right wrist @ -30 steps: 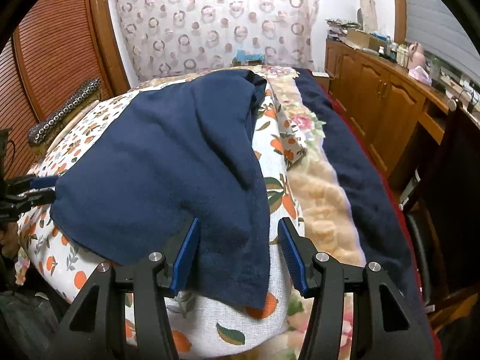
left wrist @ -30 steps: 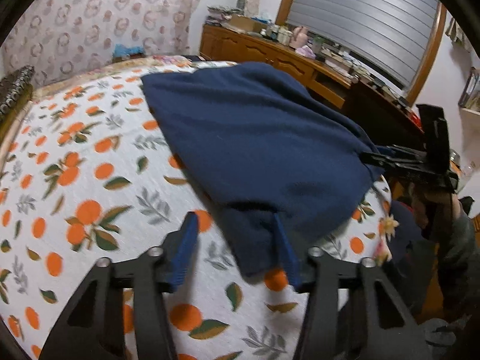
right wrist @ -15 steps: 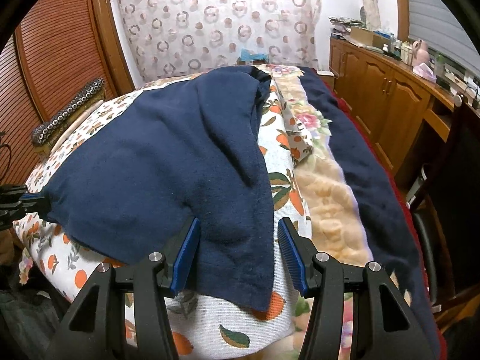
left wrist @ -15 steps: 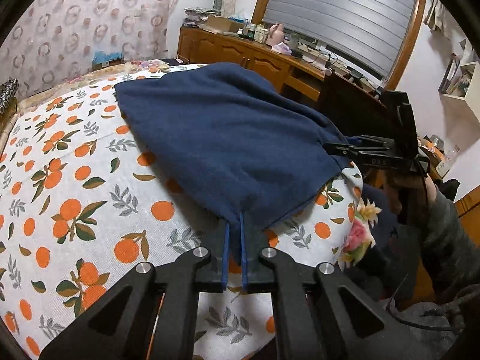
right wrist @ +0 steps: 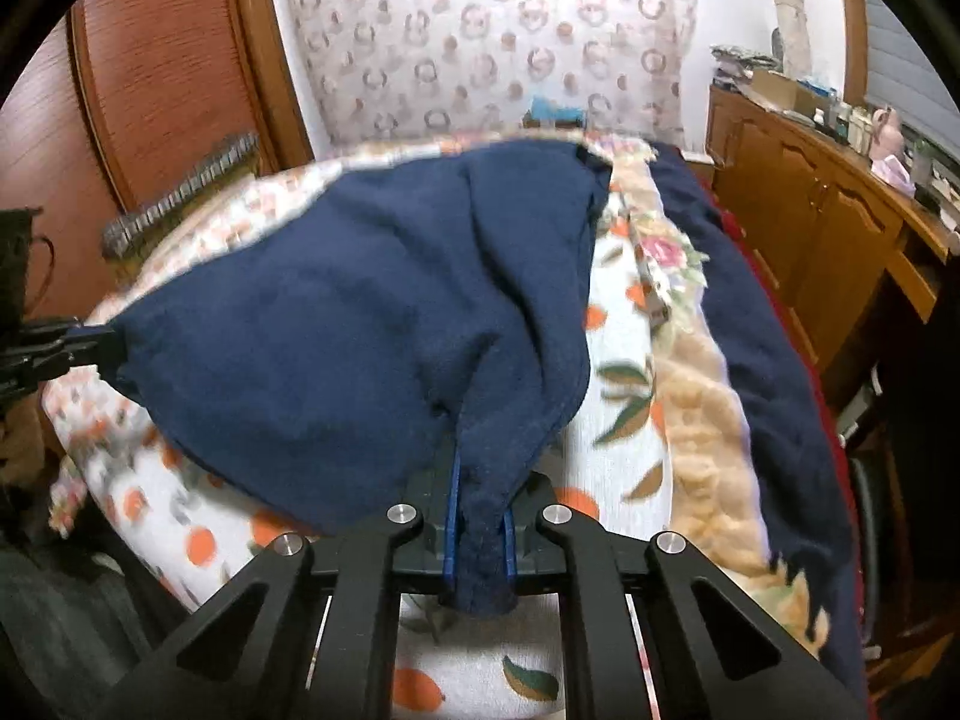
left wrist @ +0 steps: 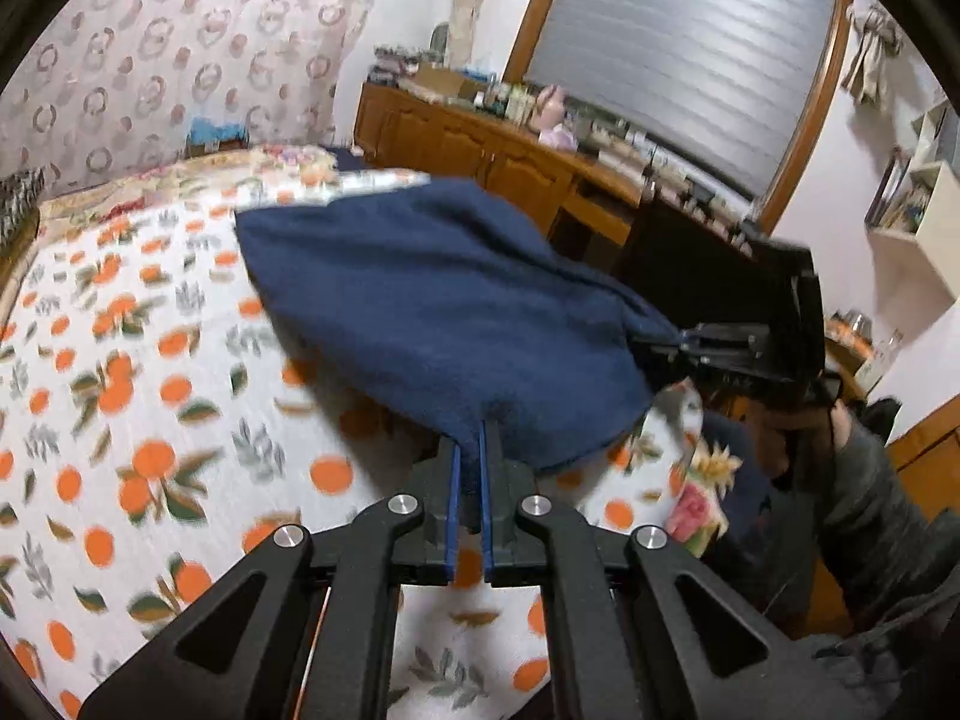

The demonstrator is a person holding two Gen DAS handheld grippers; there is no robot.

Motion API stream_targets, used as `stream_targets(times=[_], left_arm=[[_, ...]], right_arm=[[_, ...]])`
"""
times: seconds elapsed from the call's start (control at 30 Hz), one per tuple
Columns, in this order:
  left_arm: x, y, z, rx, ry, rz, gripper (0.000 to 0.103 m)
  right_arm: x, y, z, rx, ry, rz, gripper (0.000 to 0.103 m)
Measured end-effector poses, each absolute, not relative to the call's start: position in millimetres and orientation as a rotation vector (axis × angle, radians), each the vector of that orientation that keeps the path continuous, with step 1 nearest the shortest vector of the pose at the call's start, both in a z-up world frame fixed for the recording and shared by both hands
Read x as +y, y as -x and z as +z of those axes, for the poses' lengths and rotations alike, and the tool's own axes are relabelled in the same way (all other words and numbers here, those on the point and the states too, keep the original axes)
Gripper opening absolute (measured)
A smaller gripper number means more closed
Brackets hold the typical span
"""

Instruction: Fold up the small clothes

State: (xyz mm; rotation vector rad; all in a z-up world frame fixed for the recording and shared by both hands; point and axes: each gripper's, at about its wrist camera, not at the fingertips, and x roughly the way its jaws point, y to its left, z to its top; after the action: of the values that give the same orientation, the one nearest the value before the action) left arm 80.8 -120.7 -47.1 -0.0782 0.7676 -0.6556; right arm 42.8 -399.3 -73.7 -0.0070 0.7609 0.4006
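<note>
Left gripper (left wrist: 470, 438) is level at the near edge of the bed (left wrist: 120, 360), blue pads pinched nearly together on one corner of the navy garment (left wrist: 432, 312). Right gripper (right wrist: 478, 498) sits at the other near corner, pads clamped on a thick bunched fold that sticks out behind them. Each gripper shows in the other's view, at the frame edge, partly cut off. Holding hands mostly hidden; motion blur smears the bedspread print. Garment is dark navy fleece-like cloth, near edge lifted and stretched between the two grips, far part lying on the orange-print bed, one ridge running up its right side.
</note>
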Motion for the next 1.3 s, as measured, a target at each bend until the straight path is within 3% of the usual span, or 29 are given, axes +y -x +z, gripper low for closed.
stream_targets(times=[0.37, 0.77, 1.3], left_arm=[[-104, -166, 6, 0.647, 0.129, -0.588, 0.006], [-100, -246, -24, 0.727, 0.101, -0.484, 0.006], [-107, -283, -50, 0.796, 0.056, -0.424, 0.006]], right_arm=[[-410, -89, 0, 0.554, -0.046, 0.435, 0.01], [-383, -180, -8, 0.617, 0.007, 0.427, 0.01], [-377, -208, -1, 0.662, 0.025, 0.432, 0.011]])
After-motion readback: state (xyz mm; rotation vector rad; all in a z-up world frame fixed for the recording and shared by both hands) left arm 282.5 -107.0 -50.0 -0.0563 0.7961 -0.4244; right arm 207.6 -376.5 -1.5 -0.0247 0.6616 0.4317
